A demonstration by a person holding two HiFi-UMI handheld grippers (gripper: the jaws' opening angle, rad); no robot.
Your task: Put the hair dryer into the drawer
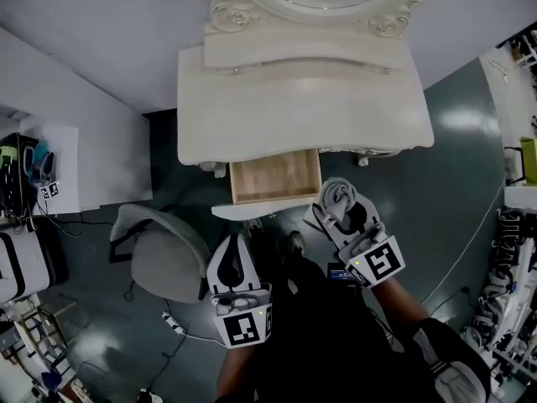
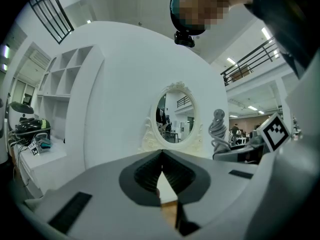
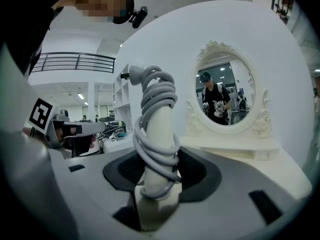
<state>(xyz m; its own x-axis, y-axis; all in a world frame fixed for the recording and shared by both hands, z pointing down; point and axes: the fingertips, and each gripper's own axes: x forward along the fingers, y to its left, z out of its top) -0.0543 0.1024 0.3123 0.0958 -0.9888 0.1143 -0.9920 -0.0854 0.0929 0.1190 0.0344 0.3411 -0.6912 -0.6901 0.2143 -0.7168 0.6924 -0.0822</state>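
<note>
Carry step: my right gripper [image 3: 158, 183] has its jaws clamped on the upright hair dryer [image 3: 159, 126], while my left gripper [image 2: 162, 170] has its jaws together and empty; next I must lower the dryer into the open drawer [image 1: 275, 176] ahead of the jaws.

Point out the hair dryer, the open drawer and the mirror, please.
hair dryer [image 3: 159, 129]: right gripper view, on its cord-wrapped handle.
drawer [image 1: 275, 176]: head view, on its bare wooden bottom.
mirror [image 3: 225, 91]: right gripper view, on the glass.
</note>
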